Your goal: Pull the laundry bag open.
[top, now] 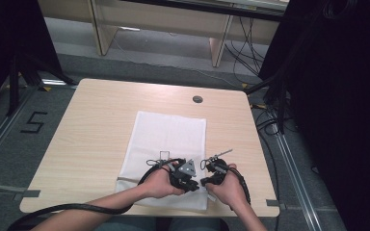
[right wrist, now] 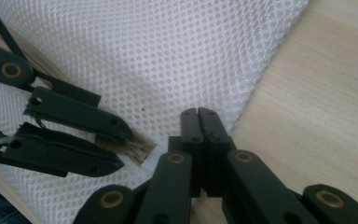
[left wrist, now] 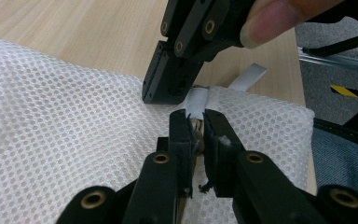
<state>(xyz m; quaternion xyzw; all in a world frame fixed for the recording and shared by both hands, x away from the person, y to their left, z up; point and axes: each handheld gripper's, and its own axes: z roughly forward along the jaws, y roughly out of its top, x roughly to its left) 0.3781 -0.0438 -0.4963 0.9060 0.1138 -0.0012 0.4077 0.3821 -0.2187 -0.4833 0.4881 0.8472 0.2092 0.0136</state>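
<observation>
Both claws worked at the near edge of a white mesh bag (top: 168, 139) that lay flat on a pale wood-grain table (top: 91, 130). Left gripper (left wrist: 196, 130) had its two flat black jaws nearly together, pinching a small brownish, frayed-looking piece at the bag's hem, just below a smooth white fabric tab (left wrist: 196, 101); a little gap showed between the pads where that piece sat. Right gripper (right wrist: 200, 126) had its jaws pressed fully together, flat face to flat face, with their tips resting at the hem of the mesh; whether any cloth was caught between them could not be told.

In the high view the left gripper (top: 185, 175) and right gripper (top: 212, 174) sat close side by side over the bag's near right corner, each held in a hand, with thick black cables curling off behind them.

The bag was a soft rectangle of open honeycomb netting, slightly puckered, its holes small and round. A white ribbon-like strip (left wrist: 248, 77) stuck out past its edge onto the wood.
</observation>
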